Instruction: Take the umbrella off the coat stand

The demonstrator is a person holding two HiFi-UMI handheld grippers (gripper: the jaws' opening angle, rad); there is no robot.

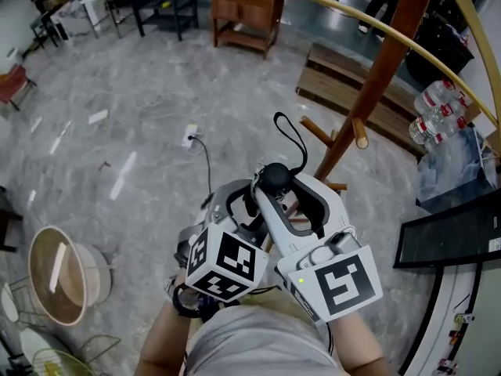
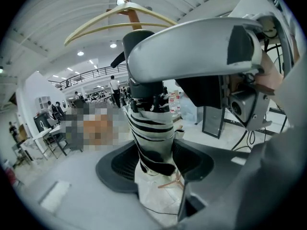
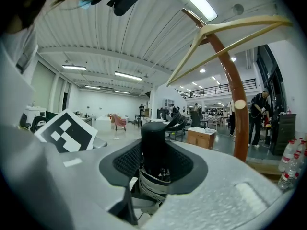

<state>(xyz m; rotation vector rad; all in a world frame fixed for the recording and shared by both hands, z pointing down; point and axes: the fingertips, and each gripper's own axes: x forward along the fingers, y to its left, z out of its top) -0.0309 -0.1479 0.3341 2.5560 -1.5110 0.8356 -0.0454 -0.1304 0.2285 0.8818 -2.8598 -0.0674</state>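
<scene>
The umbrella (image 1: 274, 178) is folded into a short bundle, striped canopy below and black handle on top. It sits upright between both grippers, close in front of the person and just to the near left of the coat stand (image 1: 374, 81). Its wrist strap (image 1: 291, 135) loops up free into the air and appears to be hooked over nothing, so I judge it already clear of the pegs (image 1: 359, 135), which stand a little to its right.

The left gripper (image 2: 153, 161) has its ribbed pads pressed against the striped fabric on either side, low on the bundle. The jaws stand fairly wide only because the rolled cloth is thick. The right gripper (image 3: 154, 164) is clamped higher up, where the black handle meets the canopy (its own view shows the handle standing straight up between the pads).

Stacking the two grips one above the other probably keeps the soft bundle from swinging or slipping, and holding it upright keeps the strap away from the pegs. The stand's pale curved hanger arm (image 1: 352, 18) arches overhead at the far right, well apart from the umbrella.
</scene>
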